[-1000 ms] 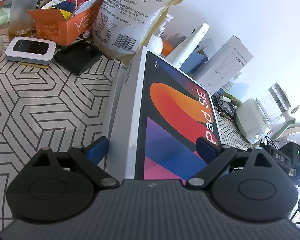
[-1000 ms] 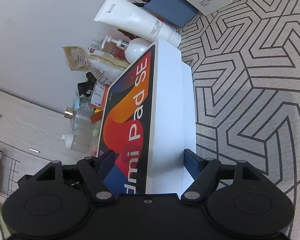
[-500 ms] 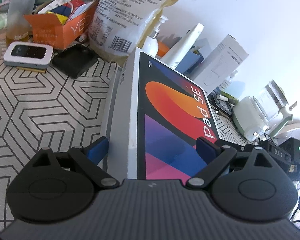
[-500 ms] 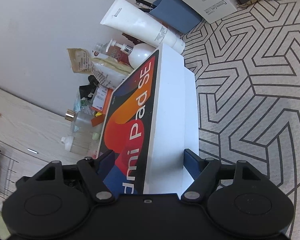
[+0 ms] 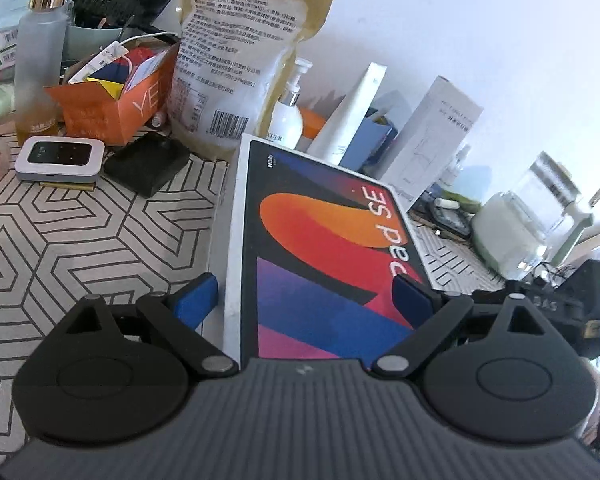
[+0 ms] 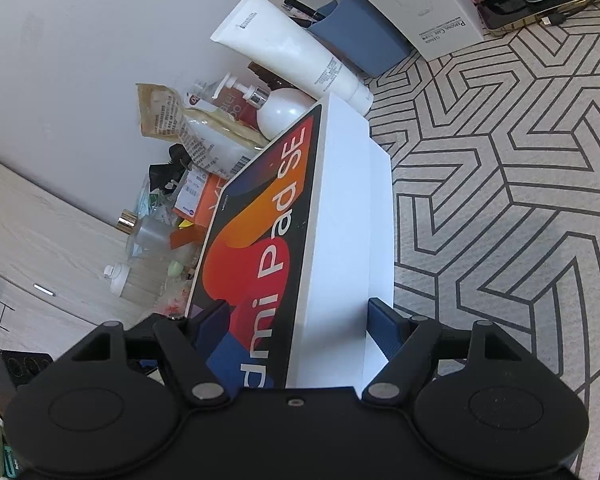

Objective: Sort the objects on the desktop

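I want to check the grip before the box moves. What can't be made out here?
- Left wrist view: the tablet box near end is hidden behind the left gripper.
- Right wrist view: the right gripper hides its near end and underside; pad contact unclear.

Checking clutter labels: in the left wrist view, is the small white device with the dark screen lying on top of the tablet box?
No, the white device lies on the patterned tablecloth, left of the tablet box.

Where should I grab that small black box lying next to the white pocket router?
Grip the black box across its two longer sides, coming straight down from above. It lies flat and low on the patterned mat, so the top is open, while the pocket router and food pouch crowd its sides.
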### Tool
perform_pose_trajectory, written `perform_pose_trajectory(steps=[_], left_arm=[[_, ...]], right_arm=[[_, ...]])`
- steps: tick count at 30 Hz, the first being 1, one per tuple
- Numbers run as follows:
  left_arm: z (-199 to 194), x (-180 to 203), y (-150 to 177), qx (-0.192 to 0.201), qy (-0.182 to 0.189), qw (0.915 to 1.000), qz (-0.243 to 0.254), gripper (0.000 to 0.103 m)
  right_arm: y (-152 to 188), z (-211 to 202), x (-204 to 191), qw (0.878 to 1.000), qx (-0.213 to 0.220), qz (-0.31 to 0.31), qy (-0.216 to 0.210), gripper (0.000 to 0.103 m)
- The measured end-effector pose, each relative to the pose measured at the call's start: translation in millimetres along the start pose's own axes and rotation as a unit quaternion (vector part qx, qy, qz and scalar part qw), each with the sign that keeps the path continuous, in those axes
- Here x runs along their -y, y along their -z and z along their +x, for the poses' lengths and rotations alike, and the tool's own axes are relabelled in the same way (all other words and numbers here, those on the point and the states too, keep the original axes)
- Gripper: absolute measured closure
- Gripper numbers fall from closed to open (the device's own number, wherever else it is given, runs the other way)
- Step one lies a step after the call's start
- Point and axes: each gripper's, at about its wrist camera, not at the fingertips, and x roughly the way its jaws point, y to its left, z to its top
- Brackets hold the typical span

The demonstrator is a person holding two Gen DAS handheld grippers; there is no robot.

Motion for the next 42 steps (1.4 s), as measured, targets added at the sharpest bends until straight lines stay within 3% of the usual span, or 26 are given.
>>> perform_pose_trajectory(steps=[10,15,22,33,38,42], left_arm=[[11.1,-15.2,3.3,-0.013,-0.012,0.9992,-0.034,0.009],[14.5,-20.5,7.3,-0.022,-0.013,0.9989,-0.038,0.009],[13.6,-25.4,9.4,-0.027,-0.008,0.9983,-0.052,0.012],[11.1,-25.5,11.0,-0.032,0.005,0.9981,-0.052,0.012],[8.0,-22.2,14.1,-0.029,-0.006,0.9987,-0.041,0.012],[5.2,-24.8,19.2,-0.040,-0.010,0.9982,-0.043,0.012]], right_arm=[[1.1,1.5,-0.5,1.000,0.006,0.007,0.006,0.021],[-0.2,0.6,3.2,0.998,0.006,0.004,0.059,0.021],[-1.4,8.6,11.2,0.998,-0.052,0.014,0.031,0.021],[-7.3,-14.4,19.8,0.997,-0.017,0.057,-0.055,0.021],[-4.3,2.4,19.8,0.998,-0.048,0.037,0.006,0.021],[-3.6,12.0,28.8,0.996,-0.068,0.058,-0.027,0.016]])
